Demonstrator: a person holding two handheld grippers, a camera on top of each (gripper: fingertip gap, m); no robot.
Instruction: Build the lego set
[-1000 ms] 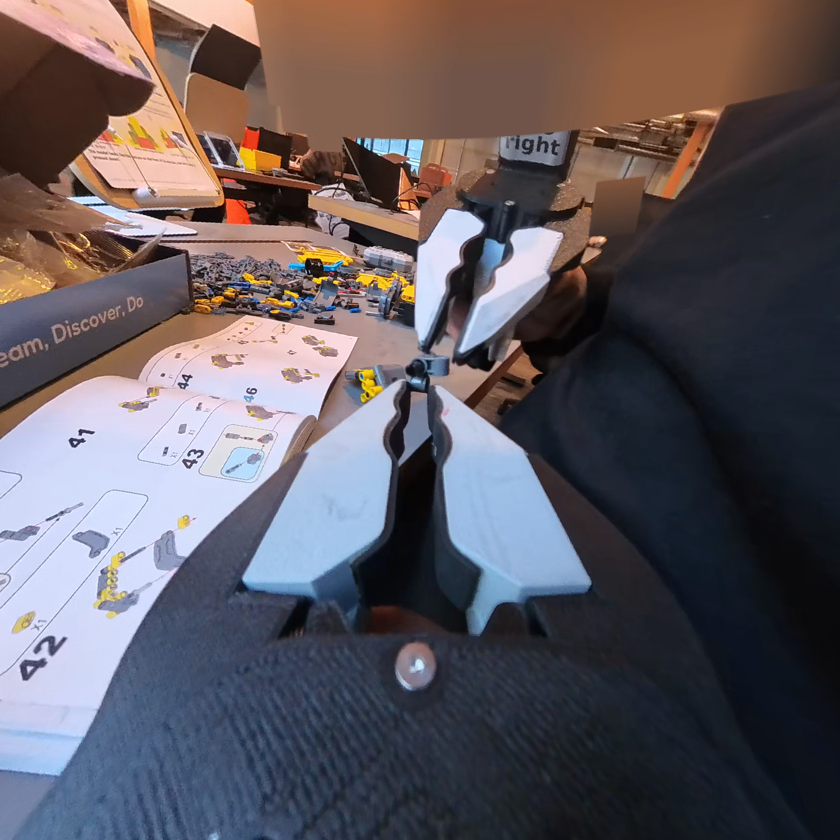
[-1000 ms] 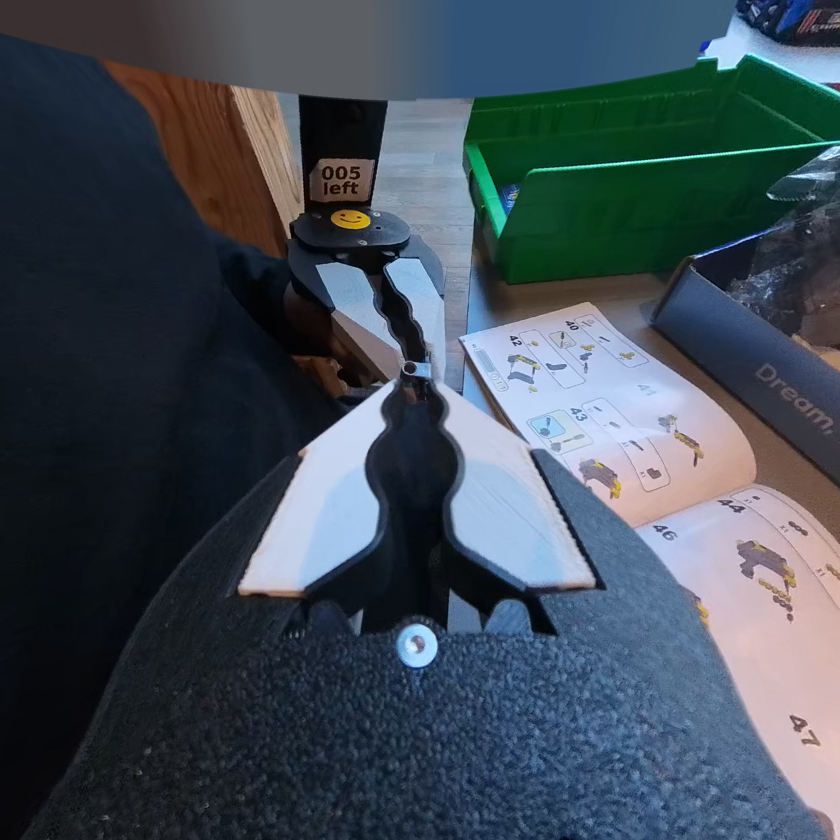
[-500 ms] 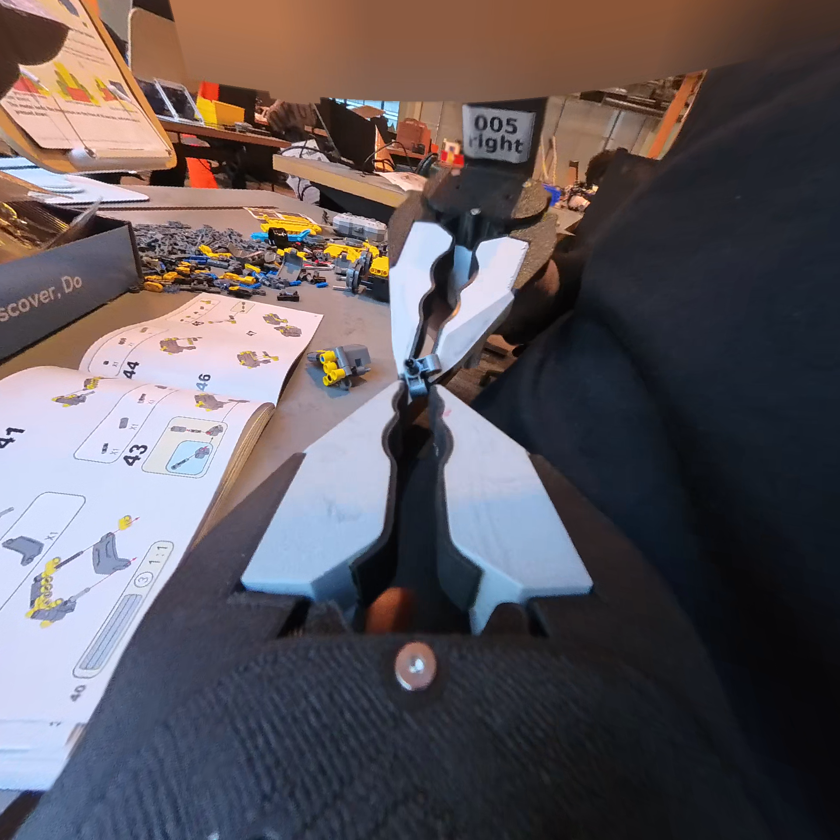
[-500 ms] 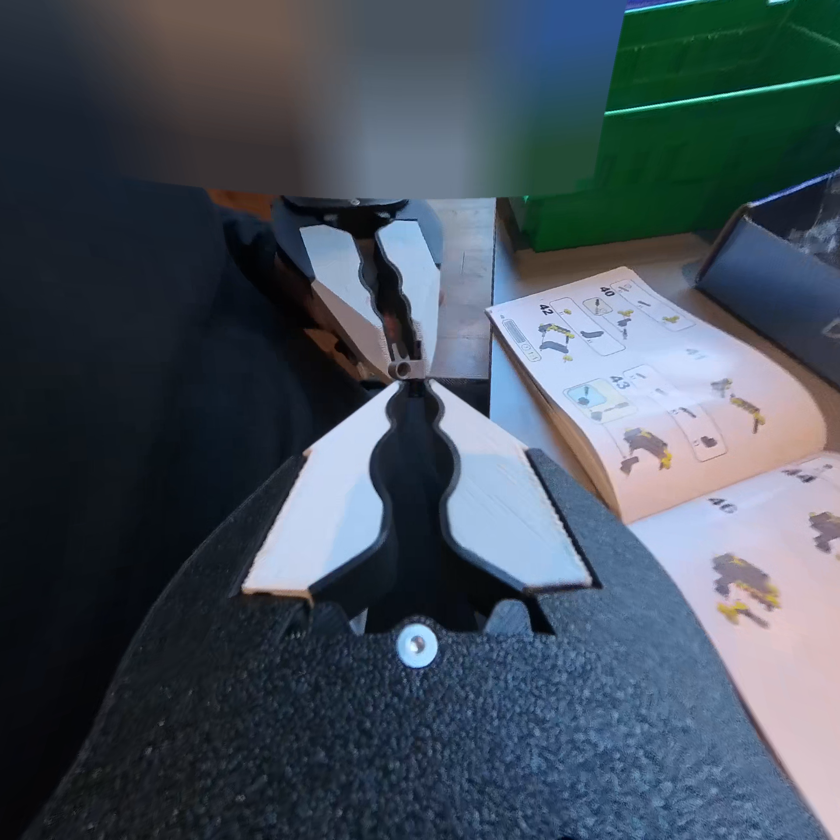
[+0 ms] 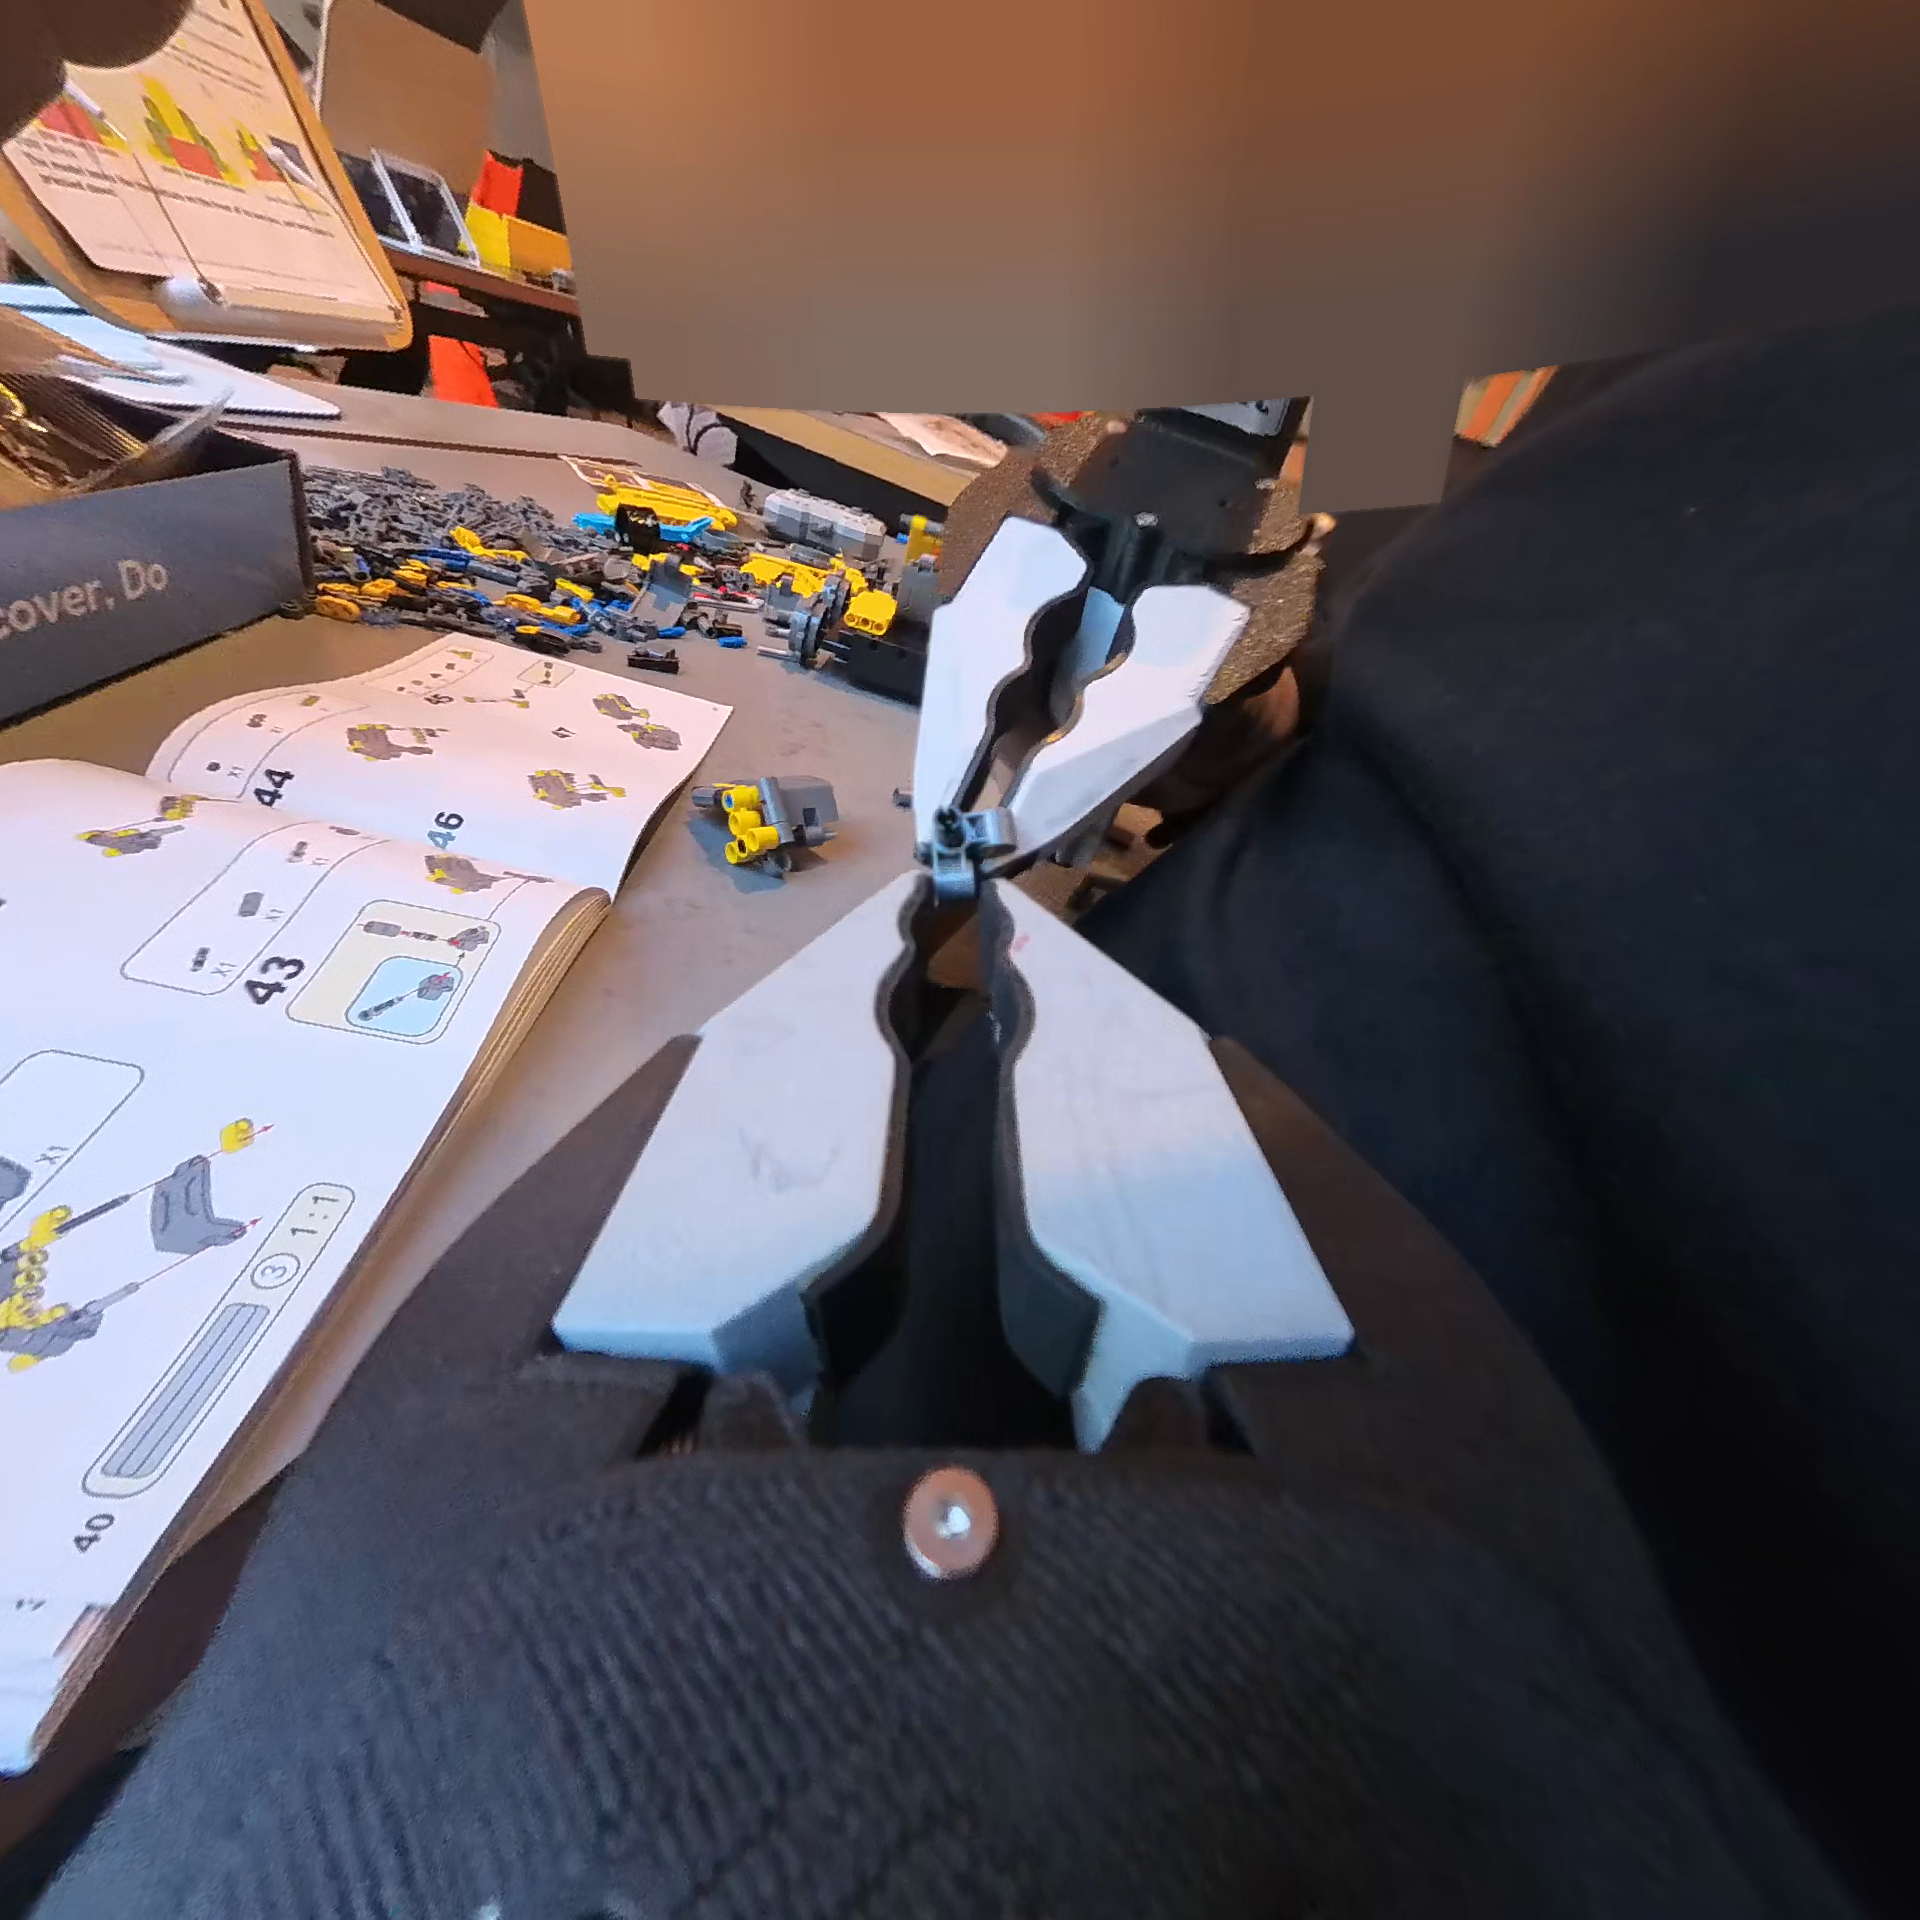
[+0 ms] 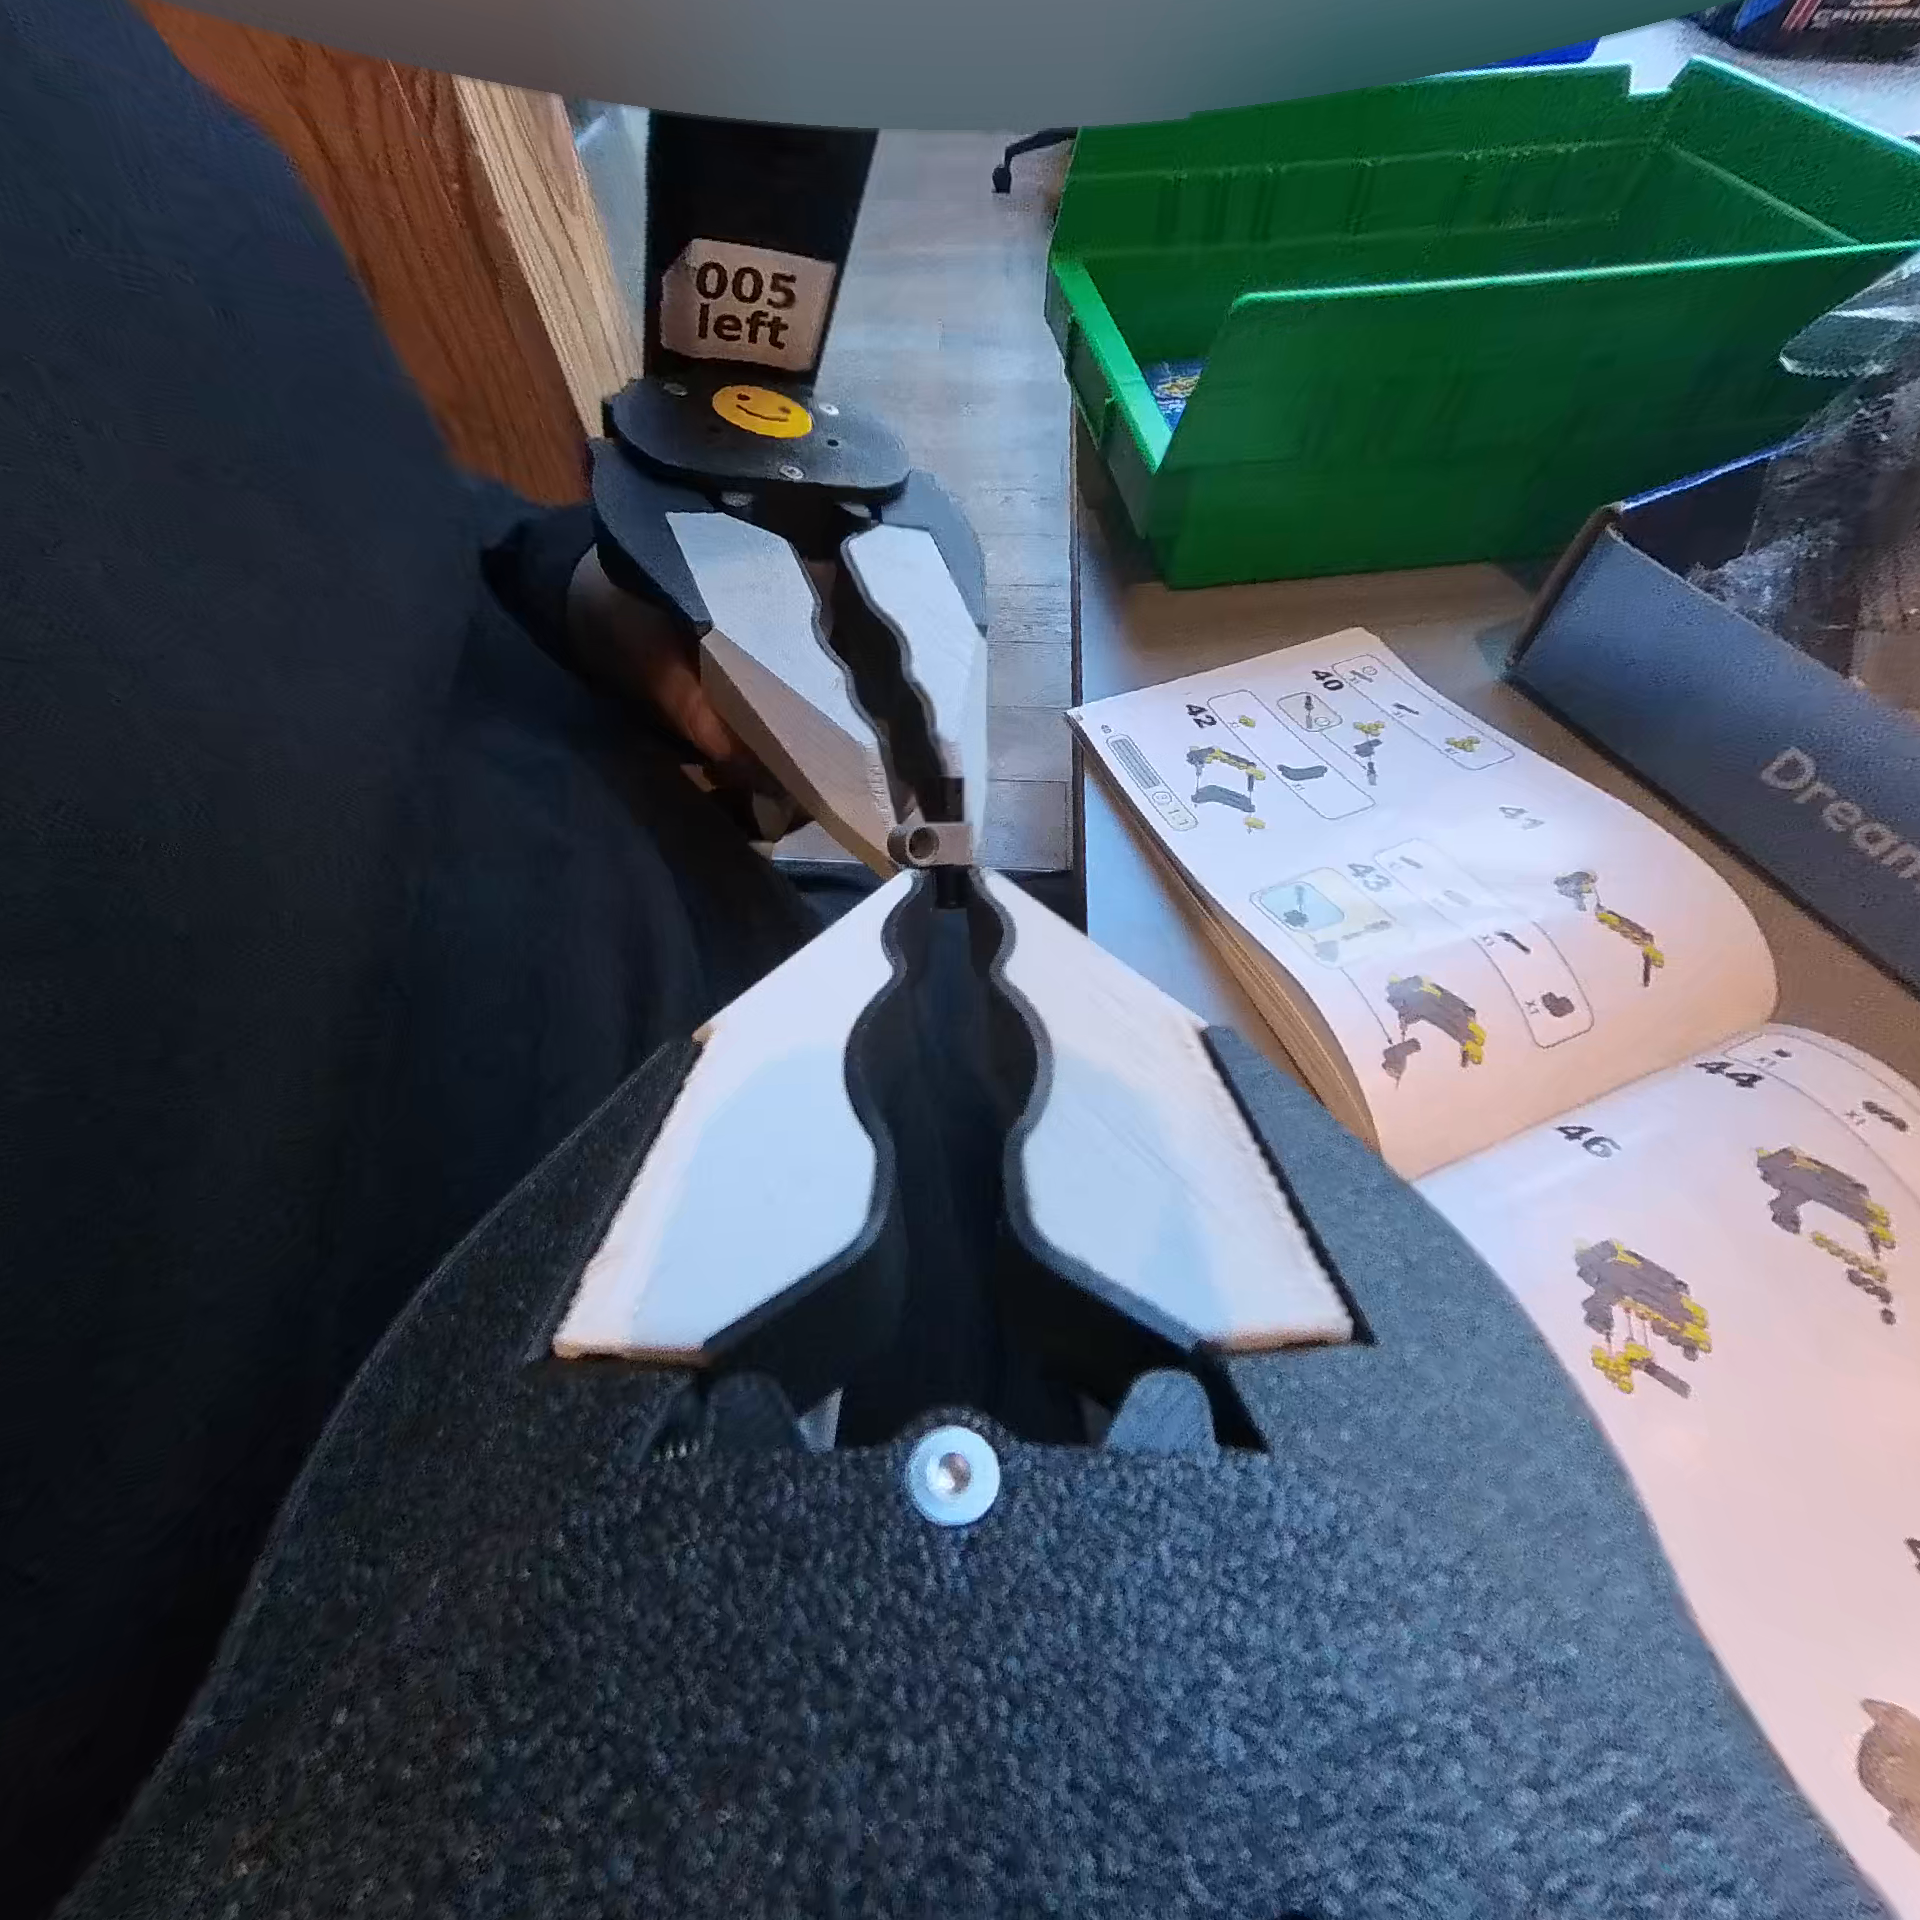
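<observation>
Tongs meeting tip to tip just off the near edge of the desk [image 5: 675,935], in front of a person's dark garment [image 5: 1558,1039]. Left tongs [image 5: 951,902] clenched, fingers drawn together to a thin slit. Right tongs [image 6: 945,883] likewise clenched, tips pinched on a short black axle [image 6: 948,891]. Small grey connector [image 5: 971,836] caught exactly between the two pairs of tips, lying crosswise, touching both. Seen from the right wrist view, same grey connector [image 6: 930,844] just past the near tips, with the black axle running on through it and up into the left tongs [image 6: 925,821]. Seen from the left wrist view, right tongs [image 5: 961,831] pointing down onto the connector from above.

Open instruction booklet [image 5: 312,935] flat on the desk beside the tongs. Little grey and yellow sub-assembly [image 5: 774,821] just past the booklet's corner, apart from the tips. Heap of loose yellow, blue and grey bricks [image 5: 582,582] farther back. Dark box [image 5: 135,582] beyond the booklet. Green bin [image 6: 1455,364] behind the box.
</observation>
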